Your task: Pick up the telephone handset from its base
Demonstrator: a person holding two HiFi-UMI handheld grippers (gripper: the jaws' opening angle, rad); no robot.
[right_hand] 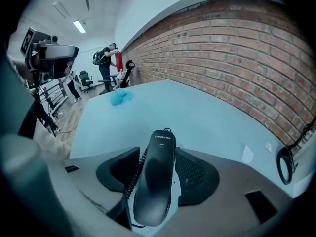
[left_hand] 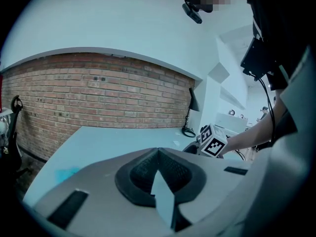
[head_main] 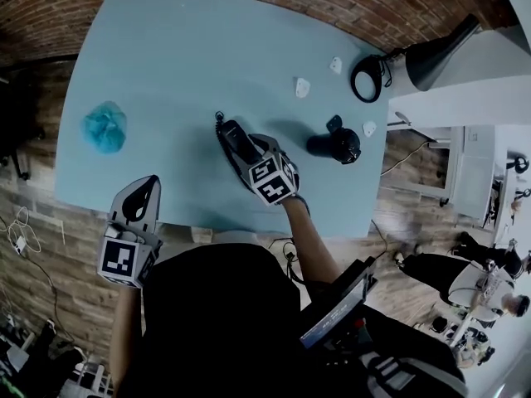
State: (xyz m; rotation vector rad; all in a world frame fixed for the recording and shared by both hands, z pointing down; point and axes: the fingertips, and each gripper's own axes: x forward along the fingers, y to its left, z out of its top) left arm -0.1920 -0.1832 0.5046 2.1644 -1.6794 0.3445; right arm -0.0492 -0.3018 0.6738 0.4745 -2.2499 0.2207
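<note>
My right gripper point(right_hand: 158, 172) has its jaws spread wide around the black plastic telephone handset point(right_hand: 160, 149), the pads not pressing on it. The handset lies with its coiled cord on the pale blue table point(head_main: 182, 56), at the centre of the head view. My left gripper point(left_hand: 158, 172), at the lower left, is closed tight on nothing.

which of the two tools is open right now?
The right tool: its jaws stand apart either side of the black handset, not pressing it. The left tool is shut, nothing between its jaws.
</note>
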